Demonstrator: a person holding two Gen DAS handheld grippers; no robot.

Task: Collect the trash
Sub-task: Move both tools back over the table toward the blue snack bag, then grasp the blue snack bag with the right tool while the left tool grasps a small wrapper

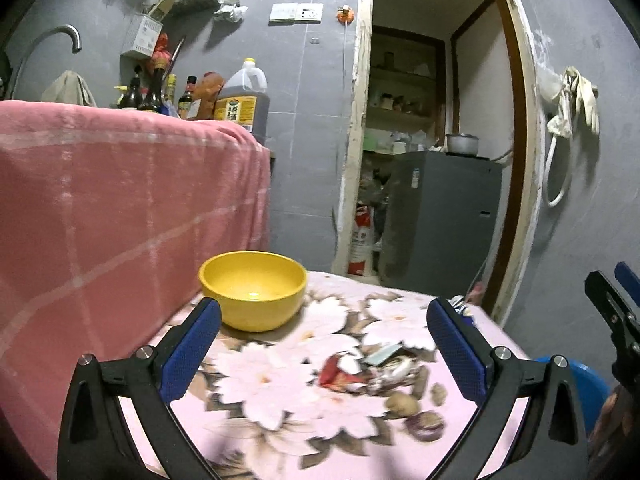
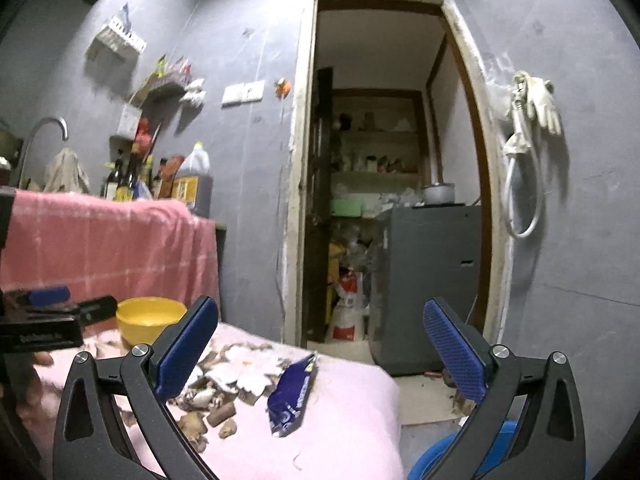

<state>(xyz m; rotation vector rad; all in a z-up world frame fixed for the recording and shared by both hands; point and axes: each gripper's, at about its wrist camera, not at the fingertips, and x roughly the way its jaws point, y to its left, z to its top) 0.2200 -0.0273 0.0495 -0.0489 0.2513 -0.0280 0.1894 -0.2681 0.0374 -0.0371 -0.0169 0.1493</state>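
The left gripper (image 1: 324,344) stands wide open above the table (image 1: 304,440), which is covered by a pink cloth printed with large pale flowers; nothing is between its blue pads. Just below and between them, toward the right pad, lies a small heap of trash (image 1: 380,372) — a red scrap, a pale card-like piece, crumpled foil and a few brown lumps, all blurred. A yellow bowl (image 1: 253,289) sits upright at the table's far left corner, close beside the hanging pink checked cloth (image 1: 120,208) and well apart from the heap. The right gripper (image 2: 322,354) is also spread wide and holds nothing. In its view a dark blue snack wrapper (image 2: 292,394) lies flat near the right edge of the table (image 2: 352,420), with brown scraps (image 2: 212,416) just to its left, apart from it. The yellow bowl (image 2: 150,318) shows at the far left corner, partly behind the left pad. Past the table's right edge, low down, the rim of a blue bin (image 2: 432,460) shows on the floor. Behind, a grey wall holds an open doorway (image 2: 384,184) with shelves and a dark cabinet — bottles (image 1: 236,100) stand along the counter at the left.
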